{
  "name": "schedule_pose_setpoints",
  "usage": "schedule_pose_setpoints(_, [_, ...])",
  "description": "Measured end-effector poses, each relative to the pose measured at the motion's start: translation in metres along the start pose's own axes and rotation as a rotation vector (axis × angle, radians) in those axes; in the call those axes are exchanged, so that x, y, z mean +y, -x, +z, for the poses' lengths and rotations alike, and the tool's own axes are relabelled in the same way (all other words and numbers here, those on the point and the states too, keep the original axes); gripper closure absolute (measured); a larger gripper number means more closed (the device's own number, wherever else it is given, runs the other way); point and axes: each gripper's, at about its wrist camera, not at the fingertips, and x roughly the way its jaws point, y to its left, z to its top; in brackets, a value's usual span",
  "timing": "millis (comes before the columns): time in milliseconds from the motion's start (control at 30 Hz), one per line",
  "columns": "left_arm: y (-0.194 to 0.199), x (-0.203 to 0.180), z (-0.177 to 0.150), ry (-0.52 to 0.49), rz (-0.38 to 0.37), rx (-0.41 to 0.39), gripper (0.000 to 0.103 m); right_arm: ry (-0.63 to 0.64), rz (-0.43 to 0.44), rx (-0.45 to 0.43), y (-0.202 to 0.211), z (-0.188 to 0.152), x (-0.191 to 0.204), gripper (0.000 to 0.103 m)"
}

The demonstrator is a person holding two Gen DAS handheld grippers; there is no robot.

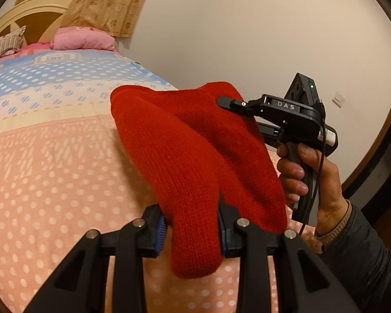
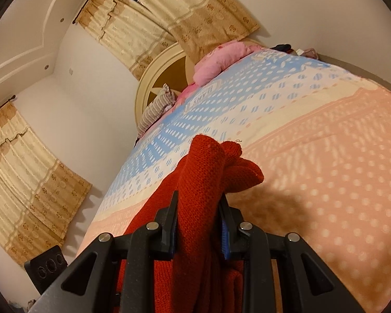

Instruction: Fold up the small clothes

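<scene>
Red knit garment [image 1: 185, 156] hangs over the bed [image 1: 52, 156], pinched between left tool [image 1: 193, 230] at near end and right tool [image 2: 199, 232] at far right edge. Soft, light, floppy, stretchy; grip hems or corners, not bunched middle.

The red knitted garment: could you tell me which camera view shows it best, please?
The left wrist view: the red knitted garment hangs there nearly whole between both grippers. The right wrist view shows only bunched folds clamped close to the lens.
</scene>
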Motion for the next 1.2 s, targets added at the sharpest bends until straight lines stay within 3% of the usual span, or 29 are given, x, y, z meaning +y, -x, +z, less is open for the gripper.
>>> schedule_pose_setpoints(667, [-0.040, -0.058, -0.008, -0.125, -0.029, 0.064, 0.071, -0.074, -0.056, -0.077, 0.076, -0.009, -0.046, 0.077])
schedule_pose_setpoints(1200, [-0.059, -0.078, -0.014, -0.174, -0.035, 0.094, 0.071, -0.126, -0.080, -0.112, 0.101, -0.016, -0.071, 0.077])
